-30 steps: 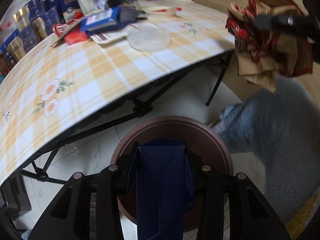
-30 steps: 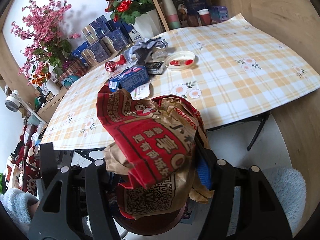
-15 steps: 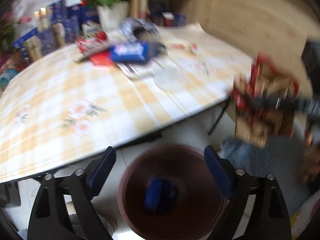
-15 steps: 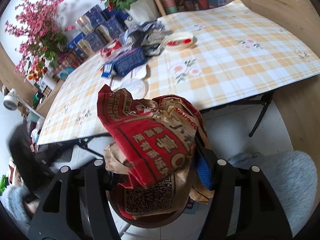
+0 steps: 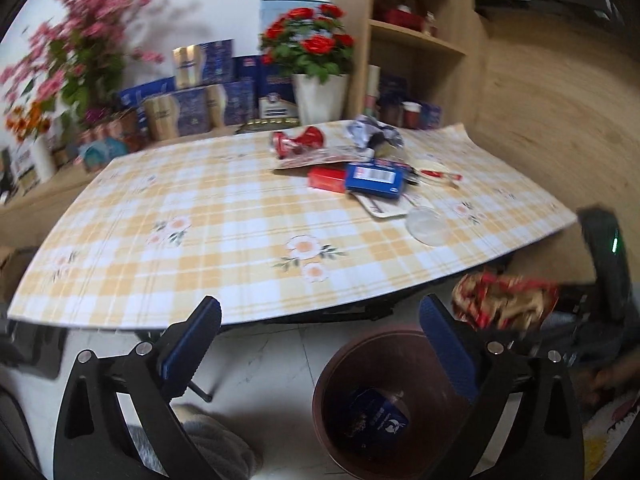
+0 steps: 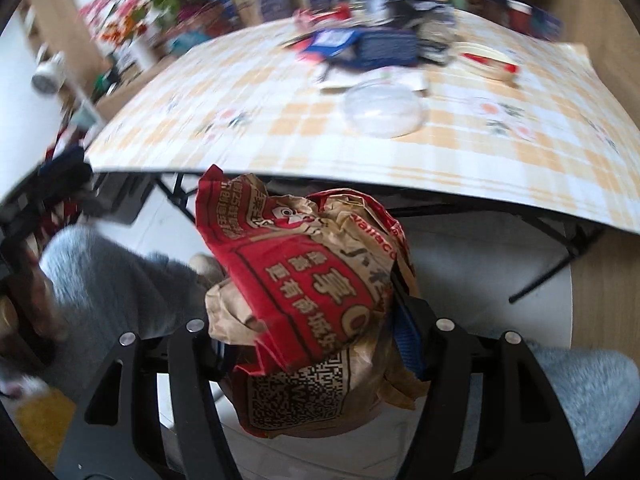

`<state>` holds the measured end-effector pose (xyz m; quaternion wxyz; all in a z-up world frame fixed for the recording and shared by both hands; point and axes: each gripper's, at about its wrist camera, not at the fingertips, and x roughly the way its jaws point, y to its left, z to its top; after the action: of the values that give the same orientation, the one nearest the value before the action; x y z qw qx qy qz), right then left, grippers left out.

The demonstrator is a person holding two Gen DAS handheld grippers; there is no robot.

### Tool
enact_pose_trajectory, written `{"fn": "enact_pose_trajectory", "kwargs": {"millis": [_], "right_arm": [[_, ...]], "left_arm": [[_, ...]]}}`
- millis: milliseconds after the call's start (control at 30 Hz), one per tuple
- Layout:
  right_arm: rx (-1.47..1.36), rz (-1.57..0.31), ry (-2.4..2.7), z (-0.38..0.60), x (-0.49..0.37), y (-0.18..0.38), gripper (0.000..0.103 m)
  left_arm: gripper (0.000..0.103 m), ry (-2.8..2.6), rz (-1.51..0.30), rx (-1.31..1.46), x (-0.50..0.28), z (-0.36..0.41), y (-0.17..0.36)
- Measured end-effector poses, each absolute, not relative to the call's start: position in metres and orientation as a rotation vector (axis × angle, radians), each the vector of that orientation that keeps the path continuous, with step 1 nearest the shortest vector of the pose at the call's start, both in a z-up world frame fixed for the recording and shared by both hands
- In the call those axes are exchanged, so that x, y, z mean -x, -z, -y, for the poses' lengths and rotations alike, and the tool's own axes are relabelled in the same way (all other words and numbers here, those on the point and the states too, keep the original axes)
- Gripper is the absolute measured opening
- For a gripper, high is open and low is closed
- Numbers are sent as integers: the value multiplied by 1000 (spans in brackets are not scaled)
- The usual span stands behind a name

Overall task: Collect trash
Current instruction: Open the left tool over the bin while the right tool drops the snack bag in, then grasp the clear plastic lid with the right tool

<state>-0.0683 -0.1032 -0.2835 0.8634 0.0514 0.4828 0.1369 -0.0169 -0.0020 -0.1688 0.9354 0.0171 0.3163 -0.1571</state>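
My left gripper (image 5: 320, 344) is open and empty, above the floor in front of the table. A brown round bin (image 5: 384, 400) stands on the floor below it, with a dark blue carton (image 5: 380, 420) lying inside. My right gripper (image 6: 316, 320) is shut on a crumpled red and brown paper bag (image 6: 304, 292), held below the table edge; the bag also shows in the left wrist view (image 5: 504, 304), above the bin's right side. More trash lies on the checked table (image 5: 240, 232): a blue box (image 5: 376, 180), a red packet (image 5: 326, 178), a clear lid (image 5: 428, 226).
Flower pots (image 5: 318, 92) and boxes (image 5: 192, 104) line the table's back edge. A wooden shelf (image 5: 416, 40) stands at the back right. Black folding table legs (image 6: 540, 276) run under the table. A grey fluffy rug (image 6: 112, 280) lies on the floor.
My left gripper opened and dropped the dark blue carton into the bin, then rose and pulled back. My right gripper carried the paper bag down below the table edge, near the bin.
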Motion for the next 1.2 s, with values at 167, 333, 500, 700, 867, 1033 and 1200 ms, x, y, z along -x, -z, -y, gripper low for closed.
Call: {"fn": "enact_pose_trajectory", "kwargs": {"millis": [167,333,500,700,867,1033,1200], "right_arm": [[-70,-1077,-334,90,63,305,64],[-179,-1121,-345,104,57,318,65],[-270,-1107,-333,121,58,318,65],[-265,-1108,-350,117,55,317,67],[-231,-1103,-365,111,55,317,74],[-215,-1068,-358,110,56,310,93],[-229,-1062,-336,114,56,308,97]], "left_arm": [[97,240,-644,56,13,-18,172],[97,216,-677,138,5,-32,178],[97,207,-696,162,2,-35,181],[97,202,-702,156,2,-34,181],[97,199,-708,156,1,-33,182],[97,192,-713,159,0,-33,182],[97,185,-715,159,-1,-33,181]]}}
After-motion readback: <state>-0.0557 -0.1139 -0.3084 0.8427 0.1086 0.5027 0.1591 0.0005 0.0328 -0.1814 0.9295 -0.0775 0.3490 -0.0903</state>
